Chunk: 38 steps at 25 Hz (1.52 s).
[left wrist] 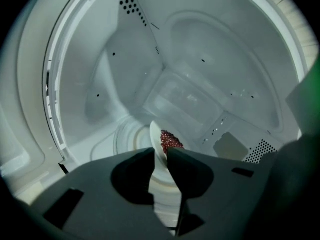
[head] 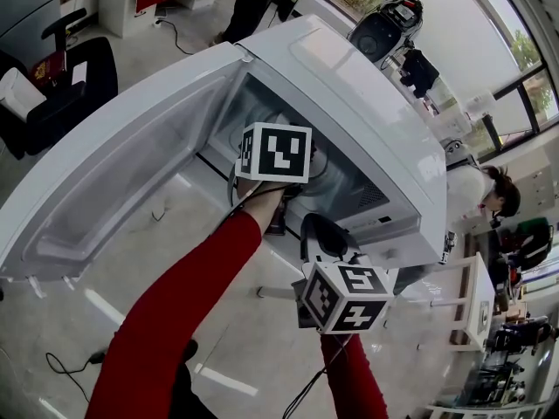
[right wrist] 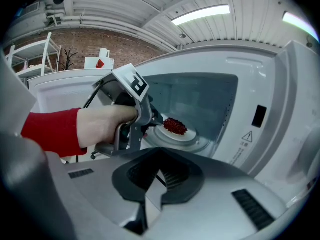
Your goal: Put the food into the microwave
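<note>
The white microwave [head: 349, 85] stands with its door [head: 113, 173] swung wide to the left. Inside, a white plate [right wrist: 184, 135] with a heap of red food [right wrist: 175, 126] rests on the glass turntable [right wrist: 202, 144]. My left gripper [left wrist: 160, 151] reaches into the cavity, its marker cube [head: 275, 153] at the opening. Its jaws stand open, with the plate's rim [left wrist: 155, 134] between them and the food [left wrist: 170, 140] just beyond. My right gripper [right wrist: 156, 181] waits outside, below the opening, shut and empty; its cube [head: 345, 297] shows in the head view.
The cavity's side wall has a vent grille [left wrist: 262, 149] on the right. A black device [head: 384, 29] sits on top of the microwave. A seated person [head: 480, 190] is to the right, and black chairs [head: 70, 68] stand at the far left.
</note>
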Available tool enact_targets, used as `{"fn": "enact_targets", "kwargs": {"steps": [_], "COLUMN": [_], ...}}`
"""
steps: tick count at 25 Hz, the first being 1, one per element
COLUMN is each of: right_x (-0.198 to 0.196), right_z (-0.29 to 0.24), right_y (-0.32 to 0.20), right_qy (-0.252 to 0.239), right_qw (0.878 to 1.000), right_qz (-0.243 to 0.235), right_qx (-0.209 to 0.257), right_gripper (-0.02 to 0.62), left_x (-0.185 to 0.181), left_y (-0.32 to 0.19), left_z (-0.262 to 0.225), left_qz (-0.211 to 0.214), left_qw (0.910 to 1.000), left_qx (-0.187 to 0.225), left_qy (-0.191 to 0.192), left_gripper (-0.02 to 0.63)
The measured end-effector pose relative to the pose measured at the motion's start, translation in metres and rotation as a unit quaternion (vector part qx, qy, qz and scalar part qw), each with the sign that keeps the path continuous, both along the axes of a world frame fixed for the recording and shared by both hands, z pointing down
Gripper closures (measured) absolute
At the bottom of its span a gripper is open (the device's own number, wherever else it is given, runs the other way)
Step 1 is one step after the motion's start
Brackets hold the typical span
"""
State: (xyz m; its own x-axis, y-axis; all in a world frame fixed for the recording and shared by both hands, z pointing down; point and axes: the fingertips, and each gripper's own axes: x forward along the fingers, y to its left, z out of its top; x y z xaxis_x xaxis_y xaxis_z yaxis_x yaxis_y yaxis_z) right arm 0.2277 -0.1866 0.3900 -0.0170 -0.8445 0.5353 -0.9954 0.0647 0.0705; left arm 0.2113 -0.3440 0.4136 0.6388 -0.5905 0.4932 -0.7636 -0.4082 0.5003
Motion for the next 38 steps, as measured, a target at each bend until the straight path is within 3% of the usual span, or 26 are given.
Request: {"fn": "enact_targets", "kwargs": {"steps": [13,22,31,35,38], "right_x": [-0.003,-0.002,0.001,0.002,-0.002], "right_z": [0.006,0.007,0.007,0.006,0.004], "right_y": [0.004,0.006,0.003,0.0,-0.003], "right_qy": [0.006,0.008,0.009,0.005,-0.005], "right_qw": [1.0,1.0,1.0,1.0,1.0], "right_qz": [-0.004,-0.006,-0.003,-0.001,0.002], "right_qx": [-0.007,-0.01,-0.009,-0.005,0.001], "right_gripper": [0.581,0.581,0.581,0.581,0.581], "left_x": [-0.01,-0.014,-0.018,-0.026,-0.034], "left_y": [-0.001,-0.002,-0.004,-0.006,-0.005], "left_z": [0.011,0.011,0.004,-0.007,-0.014], "left_qz": [0.017,0.027,0.022,0.01,0.009], "left_qw": [0.9986,0.9889,0.9919,0.991,0.993], "left_qx": [0.024,0.085,0.086,0.105,0.104], "left_qy": [-0.043,-0.119,-0.091,-0.083,-0.054], "left_gripper": [0.495,0.482,0.487,0.568,0.592]}}
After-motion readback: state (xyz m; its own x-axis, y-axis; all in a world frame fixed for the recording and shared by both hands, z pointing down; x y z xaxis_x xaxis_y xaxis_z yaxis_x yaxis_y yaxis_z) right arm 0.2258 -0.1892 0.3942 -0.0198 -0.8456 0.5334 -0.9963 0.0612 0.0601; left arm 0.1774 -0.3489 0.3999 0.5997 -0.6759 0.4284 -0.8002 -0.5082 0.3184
